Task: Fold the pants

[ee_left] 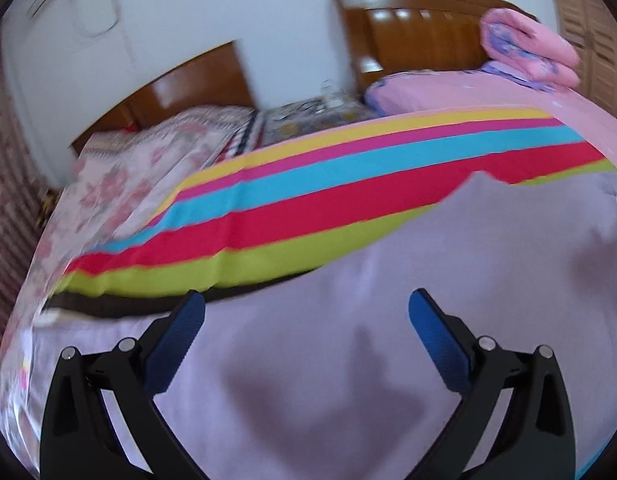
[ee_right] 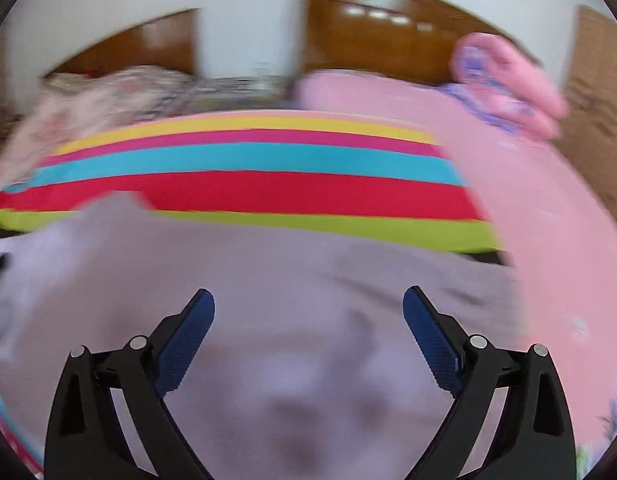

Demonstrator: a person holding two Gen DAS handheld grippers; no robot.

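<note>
Pants (ee_left: 348,360) in pale lilac lie spread over the near part of the bed, on top of a striped sheet (ee_left: 348,184) banded yellow, magenta, blue, red and lime. No brand, label or writing can be read anywhere; both views are smeared with blur.

The left gripper (ee_left: 306,300) hangs just above the lilac cloth with its blue-padded fingers (ee_left: 180,340) spread wide, nothing between them; the fabric fills the whole gap below. The right gripper (ee_right: 308,298) is the same: fingers (ee_right: 428,340) wide apart, empty, the pants (ee_right: 308,360) lying under and ahead of them. Whether either touches the cloth I cannot tell.

Only the left view shows the floral quilt (ee_left: 120,184) running down the bed's left side and a dark strip at the lime band's near edge. The right view shows more of the pink sheet (ee_right: 548,240) to the right. Both show the brown wooden headboard (ee_left: 420,32) and a folded pink blanket (ee_left: 528,48) before it.
</note>
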